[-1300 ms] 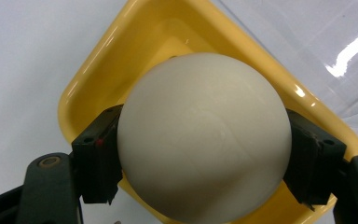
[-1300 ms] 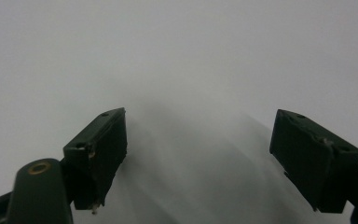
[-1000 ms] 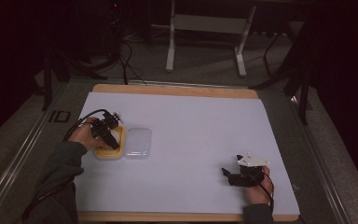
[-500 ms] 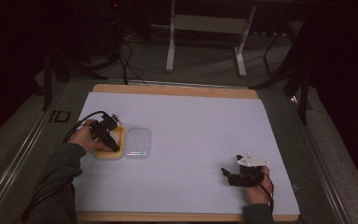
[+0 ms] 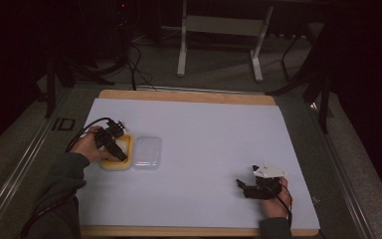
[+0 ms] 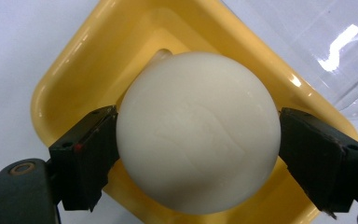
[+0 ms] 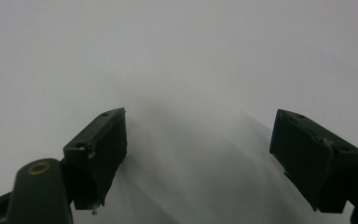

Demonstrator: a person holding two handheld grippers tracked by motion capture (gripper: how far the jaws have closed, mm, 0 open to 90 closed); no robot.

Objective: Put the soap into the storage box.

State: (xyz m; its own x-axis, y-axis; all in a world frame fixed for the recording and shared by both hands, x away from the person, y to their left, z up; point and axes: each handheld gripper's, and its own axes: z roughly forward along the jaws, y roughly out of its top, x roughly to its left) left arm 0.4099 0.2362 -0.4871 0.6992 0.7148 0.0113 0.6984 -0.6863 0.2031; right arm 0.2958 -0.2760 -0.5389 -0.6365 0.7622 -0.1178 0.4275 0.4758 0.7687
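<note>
A yellow square container lies at the table's left, with a clear plastic lid lying just to its right. My left gripper hangs over the container, shut on a white ball that sits between both jaws above the container's hollow. At the front right, my right gripper rests low over the bare white sheet, open, with nothing between its jaws.
A white sheet covers the wooden table top. A grey metal frame borders the table. Behind the table stand a stand's legs and cables on the floor.
My left gripper with the ball has shifted slightly over the yellow container. The right gripper has stayed in place.
</note>
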